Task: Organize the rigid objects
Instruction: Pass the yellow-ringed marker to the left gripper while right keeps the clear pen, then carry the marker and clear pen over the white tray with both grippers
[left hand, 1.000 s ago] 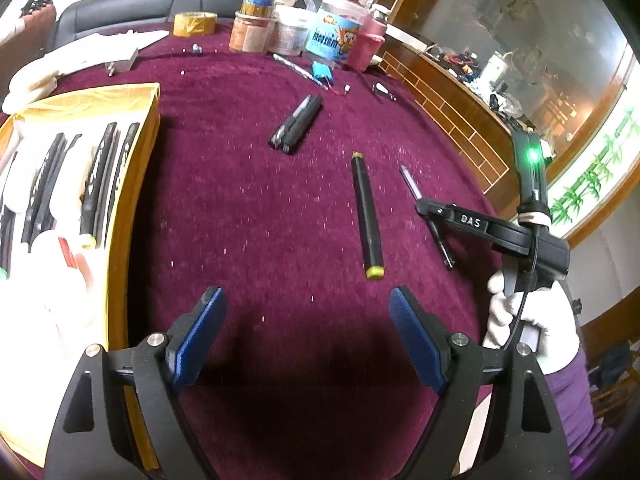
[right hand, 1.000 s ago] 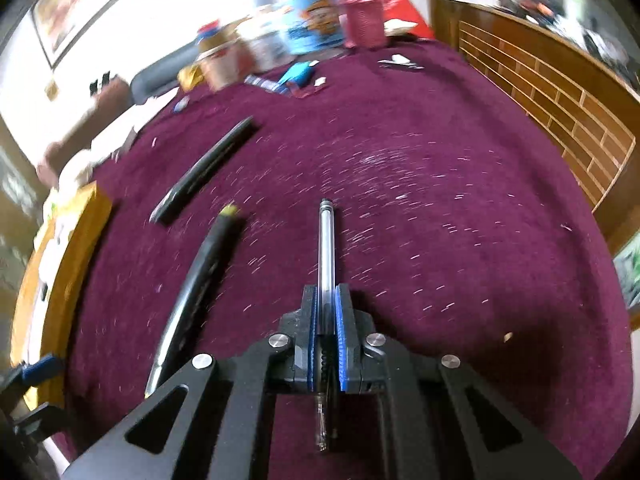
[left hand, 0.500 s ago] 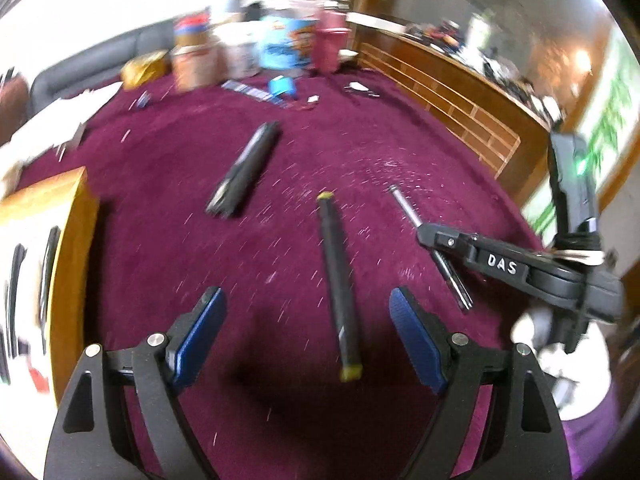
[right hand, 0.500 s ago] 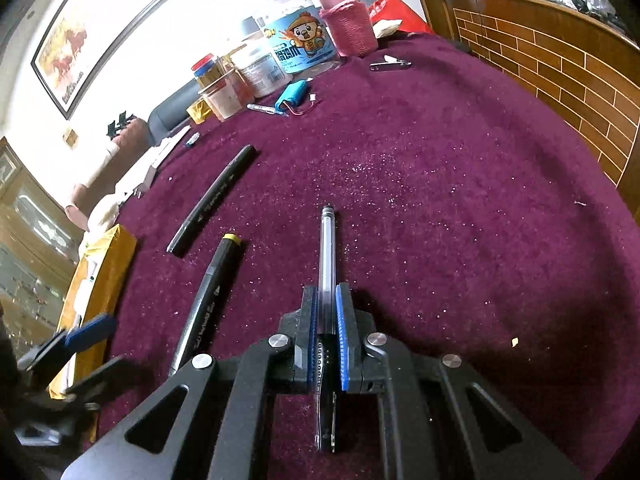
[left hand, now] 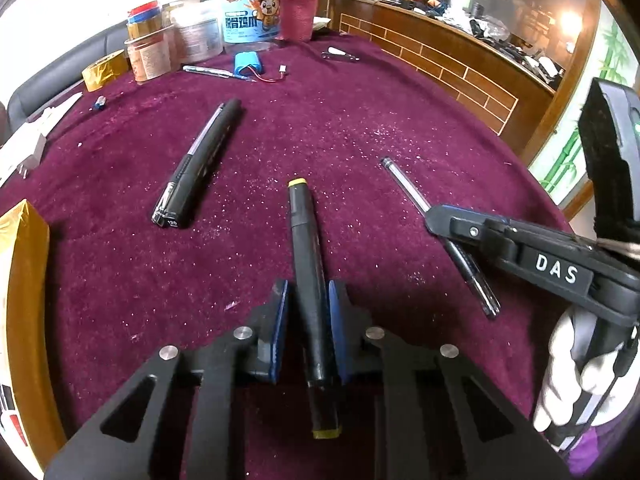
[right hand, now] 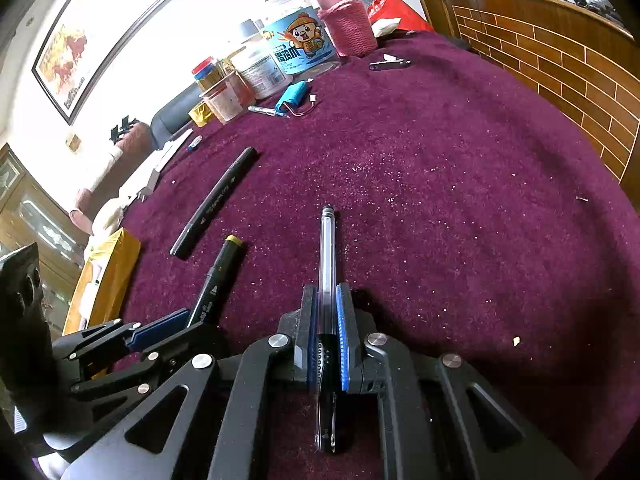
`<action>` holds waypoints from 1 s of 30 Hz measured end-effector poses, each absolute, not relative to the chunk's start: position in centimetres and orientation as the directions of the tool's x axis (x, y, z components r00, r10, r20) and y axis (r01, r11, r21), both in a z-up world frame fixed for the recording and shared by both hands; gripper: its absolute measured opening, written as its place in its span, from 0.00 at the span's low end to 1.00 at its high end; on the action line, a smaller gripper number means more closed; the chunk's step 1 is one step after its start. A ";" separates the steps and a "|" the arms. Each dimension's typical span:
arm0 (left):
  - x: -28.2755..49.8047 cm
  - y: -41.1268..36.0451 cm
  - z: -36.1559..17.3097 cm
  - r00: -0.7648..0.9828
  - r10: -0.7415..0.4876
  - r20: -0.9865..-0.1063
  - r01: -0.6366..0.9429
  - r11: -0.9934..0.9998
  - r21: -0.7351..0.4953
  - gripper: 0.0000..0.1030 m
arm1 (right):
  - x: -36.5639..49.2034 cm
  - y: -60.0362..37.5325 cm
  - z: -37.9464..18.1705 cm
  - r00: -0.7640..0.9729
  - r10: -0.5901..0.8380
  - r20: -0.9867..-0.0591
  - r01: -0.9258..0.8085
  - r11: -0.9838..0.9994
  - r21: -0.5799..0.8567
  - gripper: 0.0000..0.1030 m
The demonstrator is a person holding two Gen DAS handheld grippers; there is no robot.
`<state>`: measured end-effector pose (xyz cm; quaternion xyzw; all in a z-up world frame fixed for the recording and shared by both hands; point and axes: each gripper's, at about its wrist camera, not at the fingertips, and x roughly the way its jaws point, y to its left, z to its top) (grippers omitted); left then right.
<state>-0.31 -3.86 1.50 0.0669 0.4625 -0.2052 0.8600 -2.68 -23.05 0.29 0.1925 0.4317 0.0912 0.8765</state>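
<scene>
Left wrist view: left gripper [left hand: 308,304] is clamped on the black yellow-capped marker [left hand: 306,252], long axis running forward along the fingers; right gripper [right hand: 325,312] likewise grips the clear plastic pen [right hand: 327,252].

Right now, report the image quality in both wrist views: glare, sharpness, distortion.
Left wrist view: sharp, yellow-capped marker crisp between the left gripper pads; the back corner is blown out white. Right wrist view: sharp too, clear pen well defined; wall overexposed. Both bend the tablecloth edge fisheye-round.
</scene>
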 end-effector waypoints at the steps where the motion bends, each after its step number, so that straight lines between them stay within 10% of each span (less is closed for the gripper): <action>1: -0.3 -4.1 1.5 0.491 -0.284 -0.823 0.414 0.908 -0.067 0.29 | -2.7 -23.1 0.3 0.610 0.326 -0.722 0.006 0.909 0.416 0.08; 5: -1.0 -5.8 1.5 0.527 -0.266 -0.808 0.458 0.889 0.006 0.44 | -2.7 -23.1 0.3 0.610 0.323 -0.723 0.006 0.911 0.412 0.08; 9: -0.9 -5.7 1.7 0.521 -0.306 -0.797 0.471 0.882 -0.030 0.12 | -2.7 -22.9 0.3 0.610 0.321 -0.725 0.006 0.913 0.409 0.08; 30: -5.9 3.5 7.4 0.555 -0.539 -0.633 0.409 0.840 -0.357 0.12 | -3.5 -20.9 1.3 0.594 0.318 -0.739 -0.030 0.927 0.374 0.08</action>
